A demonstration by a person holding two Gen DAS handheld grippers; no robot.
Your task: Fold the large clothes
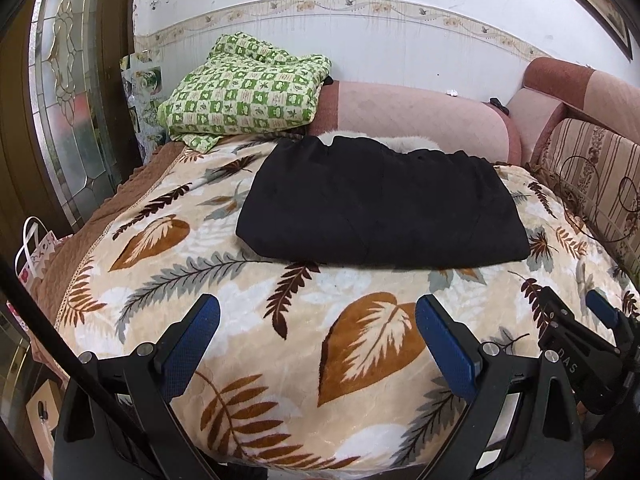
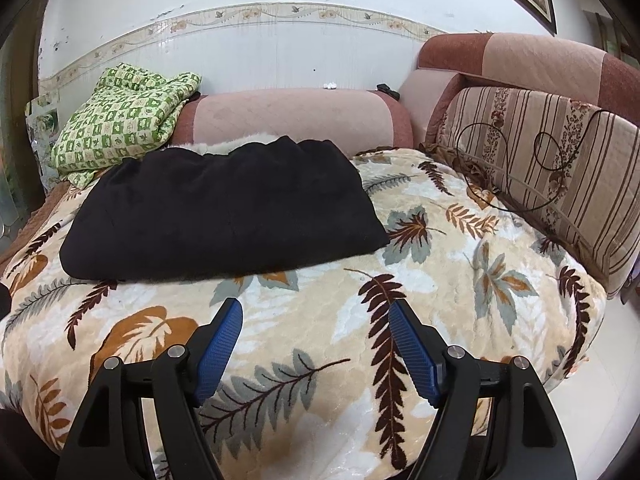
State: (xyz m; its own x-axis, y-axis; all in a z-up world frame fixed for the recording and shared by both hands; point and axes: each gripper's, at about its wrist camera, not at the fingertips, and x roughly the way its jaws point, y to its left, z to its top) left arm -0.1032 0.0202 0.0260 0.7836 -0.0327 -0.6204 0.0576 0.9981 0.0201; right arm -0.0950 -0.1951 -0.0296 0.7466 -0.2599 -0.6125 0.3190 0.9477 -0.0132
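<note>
A black garment (image 1: 380, 204) lies folded into a flat rectangle on a leaf-patterned blanket (image 1: 280, 320); a strip of white fur lining (image 1: 408, 143) shows at its far edge. It also shows in the right wrist view (image 2: 224, 208). My left gripper (image 1: 318, 312) is open and empty, held above the blanket in front of the garment. My right gripper (image 2: 316, 316) is open and empty too, a little in front of the garment's near edge. The right gripper also shows in the left wrist view (image 1: 576, 308) at the right.
A folded green checked quilt (image 1: 248, 92) sits at the back left on a pink sofa arm (image 1: 420, 112). A striped cushion (image 2: 552, 168) with a dark cable (image 2: 520, 184) on it lines the right side. A glass door (image 1: 72, 100) stands at the left.
</note>
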